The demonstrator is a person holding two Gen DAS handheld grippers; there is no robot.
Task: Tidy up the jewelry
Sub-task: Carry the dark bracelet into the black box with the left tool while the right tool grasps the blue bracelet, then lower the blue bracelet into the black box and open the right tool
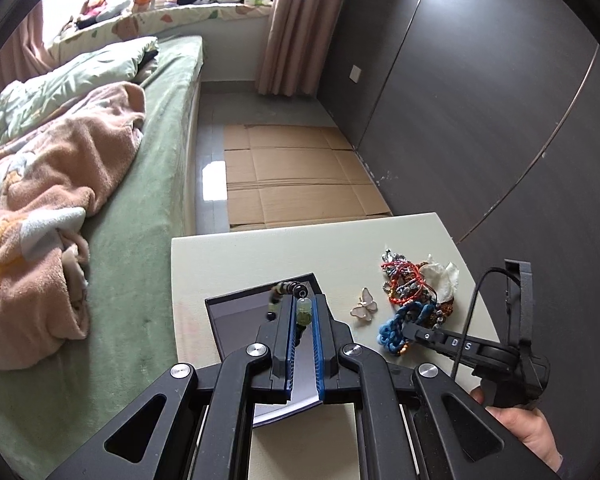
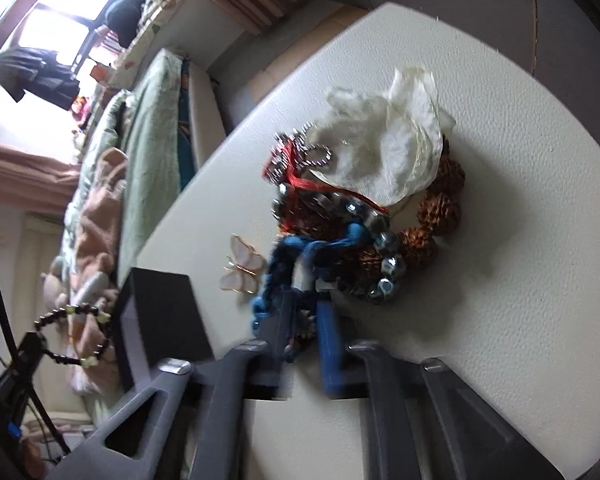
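— Jewelry first: where does it all sit?

— Most of it lies in a tangled heap (image 1: 414,300) on the pale table (image 1: 260,256), toward the right side. It holds a red cord, silvery chain, brown knobbly beads (image 2: 436,208), faceted grey beads and a blue braided cord (image 2: 296,256), with a crumpled white pouch (image 2: 384,148) lying over its far part. A butterfly brooch (image 1: 364,304), white with a gold outline, lies on the table just beside the heap, between it and the dark box (image 1: 236,316).

— And the left claw?

— The left claw (image 1: 302,312) is closed on a bracelet of dark and pale green beads (image 1: 300,304). A green bead sits right between the blue pads, and the strand loops out past the tips above the open box. In the right wrist view that same bracelet (image 2: 80,332) hangs as a loop in the air to the left of the box (image 2: 160,312).

— The right one?

— The right claw (image 1: 410,326) has its tips down in the near edge of the heap. Its fingers are drawn close together, with the blue braided cord between them, and they grip it. That view is blurred, so finer detail at the tips is hard to read.

— Anything else in the room?

— A bed (image 1: 140,200) with a green sheet and a pink blanket (image 1: 52,200) runs along the left, and flattened cardboard (image 1: 300,176) lies on the floor beyond the table. A hand (image 1: 532,432) holds the right claw's handle.
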